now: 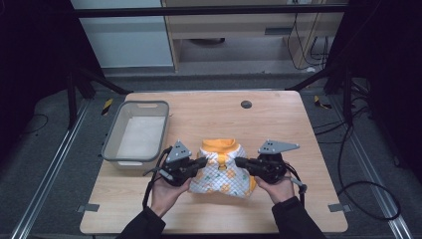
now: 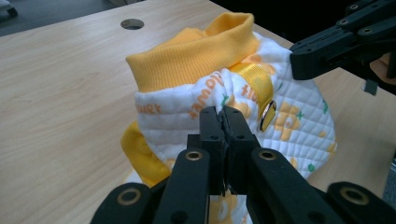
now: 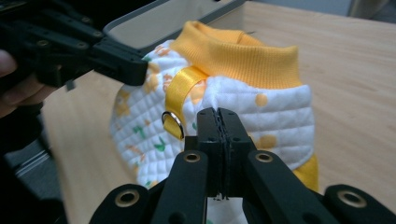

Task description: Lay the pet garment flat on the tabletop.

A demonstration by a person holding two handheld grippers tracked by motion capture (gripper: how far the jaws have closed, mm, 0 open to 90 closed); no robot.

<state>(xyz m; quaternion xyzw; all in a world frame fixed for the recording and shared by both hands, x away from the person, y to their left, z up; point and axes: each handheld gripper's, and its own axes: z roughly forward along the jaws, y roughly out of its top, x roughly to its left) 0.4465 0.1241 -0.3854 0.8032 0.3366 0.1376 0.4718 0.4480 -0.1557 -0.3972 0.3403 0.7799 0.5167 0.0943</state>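
Left claw (image 2: 223, 115): clenched on the white quilted edge of the small garment (image 1: 222, 168), pinching fabric at its left side; jaws pressed flat together with cloth between.
Right claw (image 3: 218, 116): likewise clenched on the quilted edge, at the garment's right side.
Garment: a small padded vest, white with orange and green print, yellow ribbed collar (image 2: 196, 51) and yellow hem; sits mid-tabletop (image 1: 278, 114), near the front, between the two claws.
Key relation: each claw comes in level from its own side, tips facing each other across the vest; collar points away from the person, so the long axis runs front to back. Both hands equally near.
Hardware: yellow strap with a metal ring (image 2: 267, 115) down the middle of the vest.
Writing: orange lettering on the quilting, too distorted to read.
Nearby: grey bin (image 1: 136, 133) at left, apart from the vest.
Judgement: a two-sided grip, set for lifting or folding.
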